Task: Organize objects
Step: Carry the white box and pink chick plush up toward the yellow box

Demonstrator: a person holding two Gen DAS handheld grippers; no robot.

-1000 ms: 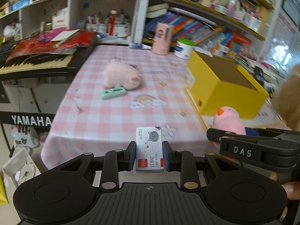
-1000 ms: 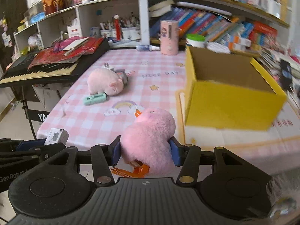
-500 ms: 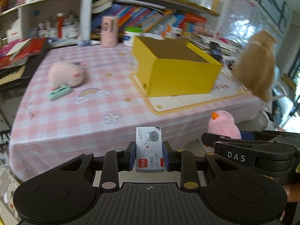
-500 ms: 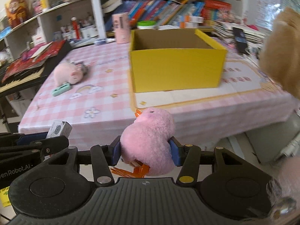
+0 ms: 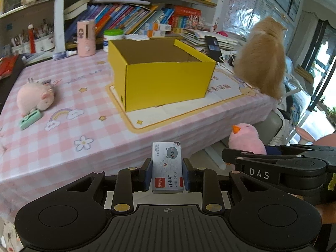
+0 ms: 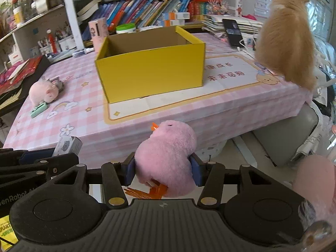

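Two grippers are loaded and held off the near edge of the table (image 5: 63,163), short of the pink checked cloth. The left gripper (image 5: 167,175) pinches a small staple box (image 5: 167,167) upright between its pads, label facing the camera, gripped by its narrow sides so it can drop cleanly. The right gripper (image 6: 161,172) clamps a pink plush chick (image 6: 166,157) across the body, beak pointing toward the table; the soft body bulges past the pads, so the hold appears secure.

The open yellow box (image 6: 151,73) stands on a printed mat (image 6: 229,79) toward the table's right half, well apart from both grippers. It is judged to be the destination; neither item is over it yet.

A pink plush pig (image 5: 34,98) and a green stapler (image 5: 30,119), touching, lie near the left edge, not yet collected. An orange cat (image 6: 285,40) sits at the far right corner, near the box: a possible disturbance to the approach.
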